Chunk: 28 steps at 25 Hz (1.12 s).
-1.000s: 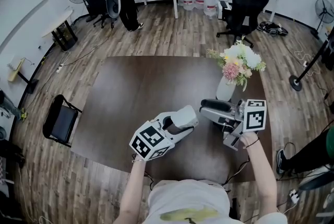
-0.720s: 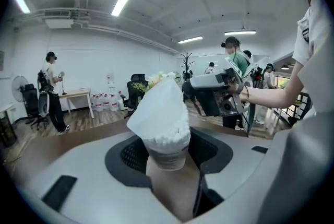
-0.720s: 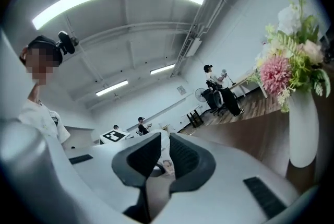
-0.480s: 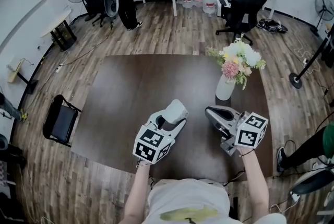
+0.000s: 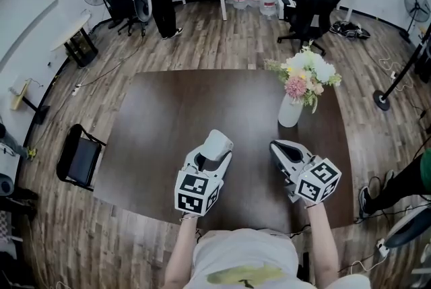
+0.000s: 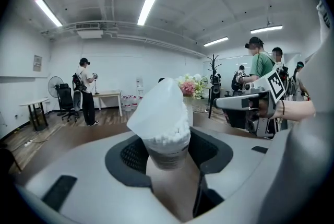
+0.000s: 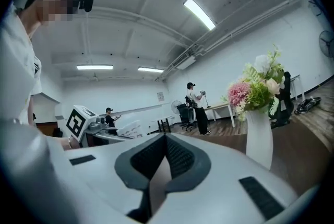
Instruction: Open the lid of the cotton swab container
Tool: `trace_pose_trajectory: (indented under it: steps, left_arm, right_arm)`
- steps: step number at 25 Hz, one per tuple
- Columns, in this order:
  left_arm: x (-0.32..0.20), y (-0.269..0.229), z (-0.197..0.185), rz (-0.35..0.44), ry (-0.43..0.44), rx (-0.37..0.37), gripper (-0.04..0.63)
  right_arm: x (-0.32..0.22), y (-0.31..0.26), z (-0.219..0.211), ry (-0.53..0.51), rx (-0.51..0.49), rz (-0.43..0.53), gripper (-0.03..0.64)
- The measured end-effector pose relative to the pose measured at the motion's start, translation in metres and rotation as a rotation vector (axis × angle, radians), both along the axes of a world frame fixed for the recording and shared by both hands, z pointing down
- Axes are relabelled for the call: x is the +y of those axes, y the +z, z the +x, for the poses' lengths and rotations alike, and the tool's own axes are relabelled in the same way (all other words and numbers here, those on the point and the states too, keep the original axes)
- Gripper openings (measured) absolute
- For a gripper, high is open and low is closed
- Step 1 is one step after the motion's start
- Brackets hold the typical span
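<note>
The left hand-held gripper (image 5: 210,158) clamps the cotton swab container (image 5: 217,144) by its body, jaws wide around it, above the middle of the table's (image 5: 168,119) near edge. Its lid (image 6: 156,108) stands tilted up with swab tips showing beneath, so the opening step looks done. The right hand-held gripper (image 5: 283,150) hovers nearer the right edge, pressed closed on nothing. Next, I judge, comes setting the container down upright.

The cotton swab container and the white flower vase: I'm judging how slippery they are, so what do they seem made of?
The small round cotton swab container looks like smooth clear plastic: white swabs show inside. Its lid seems frosted, translucent plastic. The white flower vase looks like matte ceramic, possibly plastic: opaque, no sharp glare.
</note>
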<state>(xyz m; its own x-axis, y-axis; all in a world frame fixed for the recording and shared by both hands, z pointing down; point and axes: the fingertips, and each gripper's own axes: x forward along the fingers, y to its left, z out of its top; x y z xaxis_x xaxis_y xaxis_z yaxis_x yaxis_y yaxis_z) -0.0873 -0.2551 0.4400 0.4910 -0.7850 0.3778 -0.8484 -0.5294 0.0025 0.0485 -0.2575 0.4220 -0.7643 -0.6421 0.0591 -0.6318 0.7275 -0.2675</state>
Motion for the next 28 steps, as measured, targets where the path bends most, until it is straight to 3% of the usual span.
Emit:
trace_pose_trajectory:
  steps: [11,28]
  left_arm:
    - [0.003,0.002,-0.02,0.027,-0.095,0.023,0.227]
    - [-0.001,0.008,-0.032,0.032,-0.12,-0.019,0.227]
  right_arm:
    - [0.002,0.009,0.012,0.113,-0.003,0.008,0.021]
    - [-0.001,0.009,0.031,0.162,-0.033,0.011,0.021]
